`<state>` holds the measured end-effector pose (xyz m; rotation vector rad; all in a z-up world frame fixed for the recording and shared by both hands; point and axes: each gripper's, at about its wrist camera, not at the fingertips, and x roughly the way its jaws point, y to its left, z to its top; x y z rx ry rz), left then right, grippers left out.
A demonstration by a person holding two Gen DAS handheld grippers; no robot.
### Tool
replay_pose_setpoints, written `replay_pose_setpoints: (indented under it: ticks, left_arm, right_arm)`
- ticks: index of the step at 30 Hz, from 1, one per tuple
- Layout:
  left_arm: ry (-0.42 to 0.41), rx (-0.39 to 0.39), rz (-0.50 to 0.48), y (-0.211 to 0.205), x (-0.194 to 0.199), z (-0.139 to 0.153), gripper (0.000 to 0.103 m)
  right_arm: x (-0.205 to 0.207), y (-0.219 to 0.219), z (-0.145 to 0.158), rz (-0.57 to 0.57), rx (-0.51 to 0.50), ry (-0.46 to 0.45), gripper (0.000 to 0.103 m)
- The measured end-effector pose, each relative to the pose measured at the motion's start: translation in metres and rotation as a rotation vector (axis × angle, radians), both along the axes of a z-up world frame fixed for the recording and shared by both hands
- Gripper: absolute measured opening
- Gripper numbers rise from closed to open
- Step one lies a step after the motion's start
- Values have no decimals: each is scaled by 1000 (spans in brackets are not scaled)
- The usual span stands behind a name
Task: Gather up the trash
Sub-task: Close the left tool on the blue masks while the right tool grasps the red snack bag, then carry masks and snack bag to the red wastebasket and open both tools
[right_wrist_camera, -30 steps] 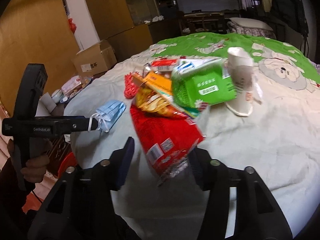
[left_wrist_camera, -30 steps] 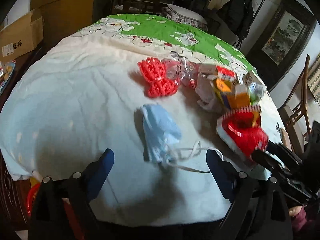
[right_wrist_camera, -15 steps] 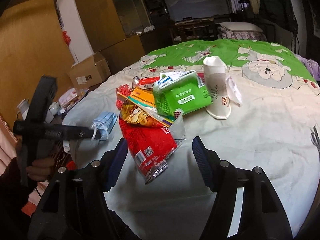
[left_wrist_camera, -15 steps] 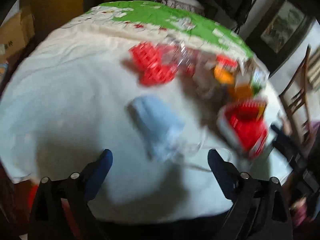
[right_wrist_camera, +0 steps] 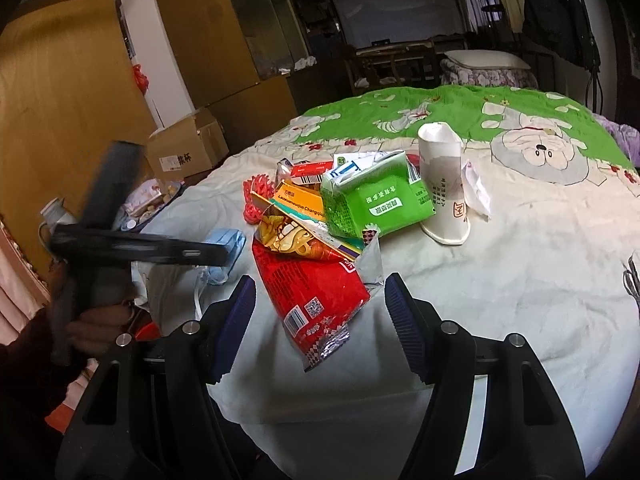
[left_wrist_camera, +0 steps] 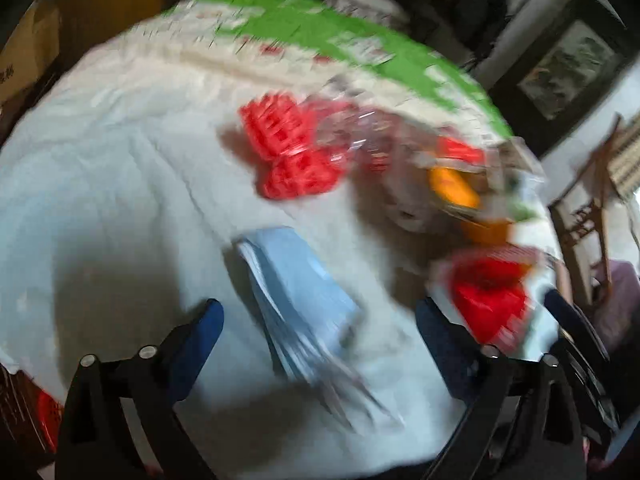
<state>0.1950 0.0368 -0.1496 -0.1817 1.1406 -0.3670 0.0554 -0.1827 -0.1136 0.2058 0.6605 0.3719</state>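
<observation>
A pile of trash lies on the cloth-covered round table (right_wrist_camera: 500, 280): a red snack bag (right_wrist_camera: 316, 292), a green tissue pack (right_wrist_camera: 376, 204), an orange box (right_wrist_camera: 300, 204), a white paper cup (right_wrist_camera: 444, 188) and red foam netting (left_wrist_camera: 288, 152). A blue face mask (left_wrist_camera: 296, 288) lies apart, near the table's edge. My left gripper (left_wrist_camera: 320, 320) is open with the mask between its fingers; this view is blurred. My right gripper (right_wrist_camera: 320, 300) is open, its fingers either side of the red snack bag (left_wrist_camera: 488, 300). The left gripper also shows in the right wrist view (right_wrist_camera: 224, 254).
A cardboard box (right_wrist_camera: 188, 148) and cluttered items stand left of the table. A wooden chair (left_wrist_camera: 588, 220) stands at the right. A red bin (right_wrist_camera: 148, 330) shows below the table's near edge. A framed picture (left_wrist_camera: 568, 68) leans on the wall.
My left gripper has moved forward and down over the blue mask. My right gripper has let go of the red snack bag, which now lies on the table, and pulled back.
</observation>
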Motion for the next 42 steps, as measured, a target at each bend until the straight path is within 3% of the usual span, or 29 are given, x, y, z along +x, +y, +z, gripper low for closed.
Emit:
replay_pose_setpoints:
  ticks: [1,2,3,4,7,11,18,20,21,24,28,33,42]
  left_arm:
    - [-26,1,12,0,0,2,83]
    - [-59,8,7,0,-2,6,63]
    - [-79,13,-16,-2,-4,10,51]
    - [-94,20,-40,-4,-6,14,33]
    - [-125,49,-45,-3,-15,18,26]
    - [-135,37,-28,7,-27,24,24]
    - [-131,5,5,27,-47,31,24]
    - [-129,6,13,31,-51,30,24]
    - [-129,6,17,34,-55,29,24]
    - [-139,2,31,39,-61,32,24]
    - [-170,-3,46,48,-69,44,24]
    - [-218,-1,64,54,-77,62,24]
    - [-256,17,124,74,-113,79,24]
  right_arm:
    - [0,0,-1,2,-1,1,66]
    - [0,1,-1,3,-2,1,66]
    - [0,1,-1,4,-1,1,66]
    - [1,2,-2,7,2,3,66]
    - [2,7,-2,29,4,3,66]
    - [1,22,0,61,-44,-27,66]
    - [20,58,-28,66,-264,9,67]
    - [15,65,-33,57,-301,-12,60]
    - [12,66,-31,44,-315,-31,45]
    - [8,59,-17,41,-265,-59,28]
    - [0,39,17,87,-75,-79,28]
    - [-9,5,52,61,107,-118,28]
    - [-28,11,69,59,93,-165,28]
